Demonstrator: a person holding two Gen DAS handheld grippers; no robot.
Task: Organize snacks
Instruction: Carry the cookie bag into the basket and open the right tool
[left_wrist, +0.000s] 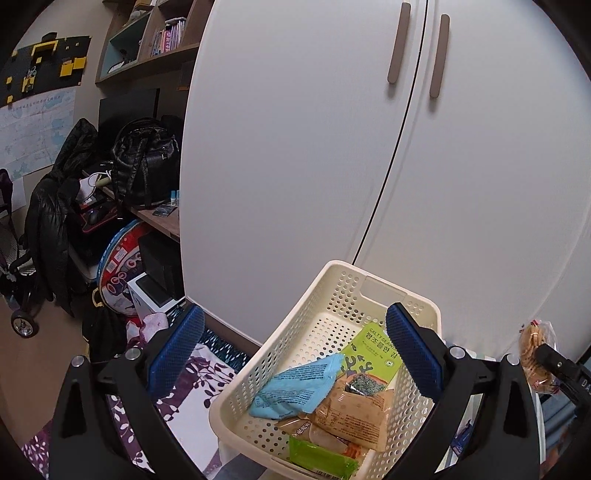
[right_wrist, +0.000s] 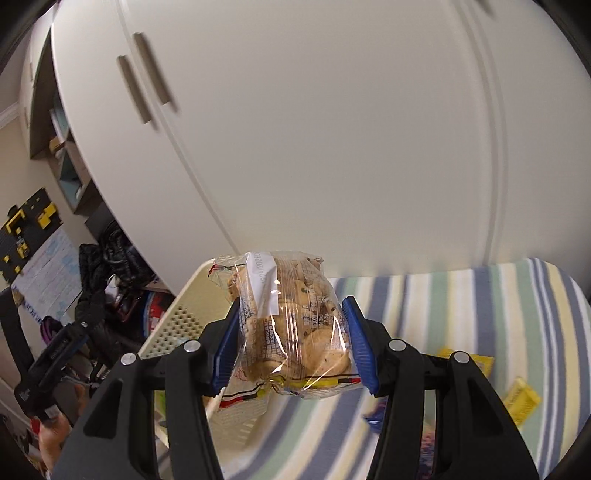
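Observation:
A cream perforated basket (left_wrist: 369, 295) stands ahead of my left gripper (left_wrist: 295, 343), which is open and empty above its near end. Inside lie a light blue packet (left_wrist: 295, 384), a green seaweed pack (left_wrist: 373, 354), a tan cracker bag (left_wrist: 351, 413) and a bright green wrapper (left_wrist: 321, 458). My right gripper (right_wrist: 291, 339) is shut on a clear bag of cookies (right_wrist: 288, 325), held in the air just right of the basket (right_wrist: 177, 325). In the left wrist view the cookie bag (left_wrist: 535, 354) shows at the right edge.
White wardrobe doors (left_wrist: 369, 147) rise close behind the basket. A striped blanket (right_wrist: 461, 306) carries yellow packets (right_wrist: 521, 398) at the right. A floral cloth (left_wrist: 199, 387) lies left of the basket. A desk with a black backpack (left_wrist: 147, 162) and jackets stands further left.

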